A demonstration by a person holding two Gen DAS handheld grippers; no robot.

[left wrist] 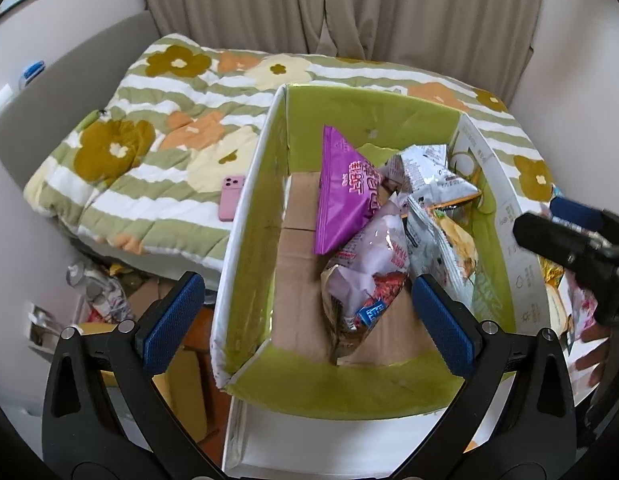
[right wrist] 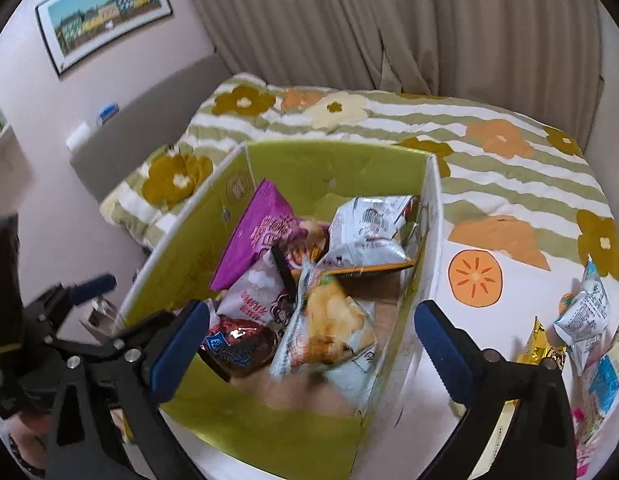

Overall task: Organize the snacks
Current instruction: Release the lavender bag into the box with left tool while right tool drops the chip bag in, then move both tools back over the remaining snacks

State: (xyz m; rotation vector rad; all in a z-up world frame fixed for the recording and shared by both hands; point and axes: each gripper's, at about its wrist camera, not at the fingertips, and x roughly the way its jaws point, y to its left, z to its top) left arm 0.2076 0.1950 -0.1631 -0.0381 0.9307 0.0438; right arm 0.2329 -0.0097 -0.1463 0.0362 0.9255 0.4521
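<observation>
Both claws spread wide and empty over the box (right wrist: 425,248), my right gripper (right wrist: 309,344) sits nearer the loose packets (right wrist: 585,320) off the box's right wall.

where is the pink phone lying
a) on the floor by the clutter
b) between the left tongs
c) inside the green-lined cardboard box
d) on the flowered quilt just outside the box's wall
d: in the left wrist view the pink phone lies flat on the flowered quilt, right beside the outer wall of the green-lined cardboard box, not in with the snack bags.
</observation>
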